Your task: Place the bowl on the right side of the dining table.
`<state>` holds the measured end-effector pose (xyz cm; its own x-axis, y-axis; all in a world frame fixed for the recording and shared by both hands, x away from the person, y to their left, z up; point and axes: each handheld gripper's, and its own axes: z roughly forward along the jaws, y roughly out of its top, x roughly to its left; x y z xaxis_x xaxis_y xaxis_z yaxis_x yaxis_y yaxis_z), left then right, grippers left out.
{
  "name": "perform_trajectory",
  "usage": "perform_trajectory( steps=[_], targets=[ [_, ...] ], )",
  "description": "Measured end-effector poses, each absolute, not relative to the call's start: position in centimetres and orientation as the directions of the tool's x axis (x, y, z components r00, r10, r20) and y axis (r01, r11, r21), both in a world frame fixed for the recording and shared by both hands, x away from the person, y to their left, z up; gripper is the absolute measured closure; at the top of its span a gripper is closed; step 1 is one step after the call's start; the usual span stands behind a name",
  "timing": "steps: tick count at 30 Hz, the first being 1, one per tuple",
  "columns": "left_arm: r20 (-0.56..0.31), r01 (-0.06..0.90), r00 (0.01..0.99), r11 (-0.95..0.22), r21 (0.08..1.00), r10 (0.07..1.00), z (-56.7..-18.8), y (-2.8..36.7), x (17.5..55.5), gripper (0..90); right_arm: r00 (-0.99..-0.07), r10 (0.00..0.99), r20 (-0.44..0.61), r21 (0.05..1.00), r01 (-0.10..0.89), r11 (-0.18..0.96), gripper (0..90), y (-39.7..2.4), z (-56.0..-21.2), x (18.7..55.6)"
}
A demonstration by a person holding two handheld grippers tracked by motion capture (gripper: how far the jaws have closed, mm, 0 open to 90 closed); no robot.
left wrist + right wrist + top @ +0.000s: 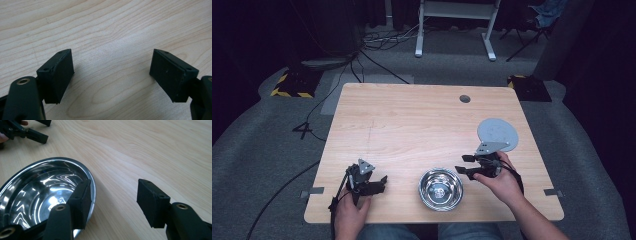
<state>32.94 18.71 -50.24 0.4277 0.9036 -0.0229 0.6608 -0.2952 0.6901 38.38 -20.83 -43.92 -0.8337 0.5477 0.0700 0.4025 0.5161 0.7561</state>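
Observation:
A shiny steel bowl (440, 189) stands empty near the table's front edge, between the two hands. A flat grey round plate (498, 131) lies to the right, beyond the right hand. My left gripper (382, 184) is at the front left, held low and pointing right towards the bowl. In the left gripper view it (112, 53) is open over bare wood. My right gripper (464, 165) is just right of the bowl, pointing left. In the right gripper view it (115, 182) is open, and its left jaw stands at the bowl's (37, 190) rim with nothing between the jaws.
The wooden table (412, 125) has a small round cable hole (465, 98) at the back. Beyond the table are cables on grey carpet and a white desk frame (457, 30). The left gripper (30, 132) shows far off in the right gripper view.

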Motion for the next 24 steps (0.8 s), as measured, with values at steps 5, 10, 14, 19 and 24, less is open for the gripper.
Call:
perform_trajectory(
  steps=[5,10,14,19,24],
  targets=[
    [-0.024,0.661,0.429,-0.296,0.689,0.903,-50.2,18.7,32.9,19.5,-0.845,0.525,0.101,0.711,0.431,0.556,47.1,-19.2,-44.7,39.0],
    [-0.024,0.661,0.429,-0.296,0.689,0.903,-50.2,18.7,32.9,19.5,-0.848,0.515,0.128,0.678,0.453,0.578,48.0,-18.2,-45.3,39.5],
    [-0.024,0.661,0.428,-0.295,0.69,0.903,-50.2,18.7,32.9,19.5,-0.849,0.506,0.155,0.633,0.478,0.609,51.3,-17.3,-46.0,39.7],
    [-0.024,0.662,0.429,-0.296,0.689,0.903,-50.2,18.7,32.9,19.6,-0.847,0.489,0.206,0.551,0.514,0.658,61.1,-16.5,-47.0,40.2],
    [-0.024,0.662,0.429,-0.296,0.689,0.903,-50.2,18.7,32.9,19.5,-0.848,0.484,0.216,0.489,0.523,0.698,69.9,-15.8,-47.4,40.3]
  ],
)
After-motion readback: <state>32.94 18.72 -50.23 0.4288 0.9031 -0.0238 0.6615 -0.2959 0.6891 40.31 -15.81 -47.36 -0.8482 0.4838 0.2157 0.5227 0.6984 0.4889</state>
